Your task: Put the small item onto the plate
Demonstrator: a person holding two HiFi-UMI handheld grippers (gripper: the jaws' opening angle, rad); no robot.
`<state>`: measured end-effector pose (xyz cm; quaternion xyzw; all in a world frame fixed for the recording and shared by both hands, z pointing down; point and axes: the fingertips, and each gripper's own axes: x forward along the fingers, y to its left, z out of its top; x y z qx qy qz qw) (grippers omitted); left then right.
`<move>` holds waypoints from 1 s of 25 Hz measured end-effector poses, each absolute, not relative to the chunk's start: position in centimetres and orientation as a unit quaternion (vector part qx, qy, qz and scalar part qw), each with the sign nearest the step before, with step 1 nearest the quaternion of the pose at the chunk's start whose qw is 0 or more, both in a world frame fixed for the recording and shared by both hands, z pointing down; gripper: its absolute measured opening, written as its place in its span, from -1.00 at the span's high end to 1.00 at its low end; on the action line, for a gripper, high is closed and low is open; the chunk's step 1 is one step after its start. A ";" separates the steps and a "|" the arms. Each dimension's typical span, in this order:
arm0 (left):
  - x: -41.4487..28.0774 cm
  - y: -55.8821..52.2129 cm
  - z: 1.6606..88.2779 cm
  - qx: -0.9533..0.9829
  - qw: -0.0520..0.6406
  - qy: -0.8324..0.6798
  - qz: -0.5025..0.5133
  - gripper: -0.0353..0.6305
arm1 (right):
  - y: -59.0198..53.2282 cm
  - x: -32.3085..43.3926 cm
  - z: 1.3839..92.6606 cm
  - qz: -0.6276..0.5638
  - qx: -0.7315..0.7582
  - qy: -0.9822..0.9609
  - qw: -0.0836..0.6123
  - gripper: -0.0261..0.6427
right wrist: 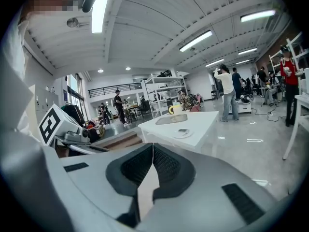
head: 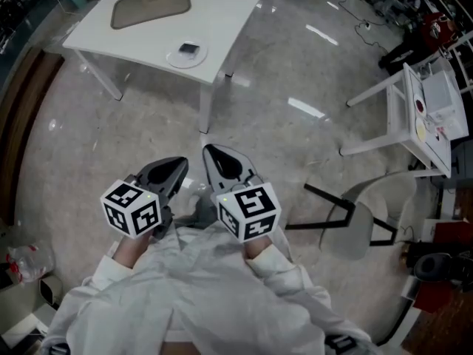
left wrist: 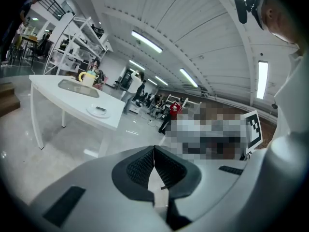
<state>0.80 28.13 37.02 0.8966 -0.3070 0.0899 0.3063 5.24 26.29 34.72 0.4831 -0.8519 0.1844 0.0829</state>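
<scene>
**A:** We start on our left. The left gripper (left wrist: 154,151) is clenched, its pads pressed together with nothing between them.

**B:** The right gripper (right wrist: 152,148) is the same, closed tight and empty. We hold the two side by side, close in front of our body and well apart from the table (head: 222,13).

**A:** So where is the small item (head: 190,49)?

**B:** It is out ahead of us on that table. A grey tray (head: 151,7) lies toward the table's left, and the plate (head: 174,58) sits to its right, near the front edge. The small item is a dark flat square, and to us it looks to lie on the plate already.

**A:** Then which step are we in?

**B:** We judge the placing is done, or else we are between rounds. We carry nothing and stand back from the table.

**A:** And what does the next move call for?

**B:** If anything is left to do, we must first walk up to the table. Then we would open one gripper before reaching in. A thin, flat thing like that would need a low, careful pinch at its edges.
</scene>
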 end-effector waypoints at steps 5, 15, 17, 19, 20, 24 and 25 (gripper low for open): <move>0.5 26.2 37.1 0.896 0.311 -0.305 0.089 0.86 | 24.3 4.9 34.7 0.186 0.482 -0.852 0.082 0.88; 0.0 21.3 38.9 0.879 0.326 -0.337 0.082 0.86 | 18.6 5.6 36.5 0.191 0.469 -0.858 0.084 0.88; -0.3 19.8 39.1 0.876 0.331 -0.342 0.081 0.86 | 17.2 5.3 36.6 0.191 0.465 -0.860 0.085 0.88; -0.3 17.9 39.0 0.875 0.329 -0.345 0.080 0.86 | 15.4 5.2 36.6 0.192 0.461 -0.862 0.086 0.88; -0.3 16.9 38.9 0.876 0.328 -0.345 0.080 0.86 | 14.5 5.2 36.6 0.192 0.460 -0.863 0.086 0.88; 0.8 12.8 38.6 0.878 0.324 -0.342 0.081 0.86 | 10.2 6.3 36.0 0.187 0.464 -0.862 0.079 0.88; 1.2 11.8 38.5 0.879 0.323 -0.341 0.082 0.86 | 9.0 6.6 35.8 0.187 0.466 -0.862 0.076 0.88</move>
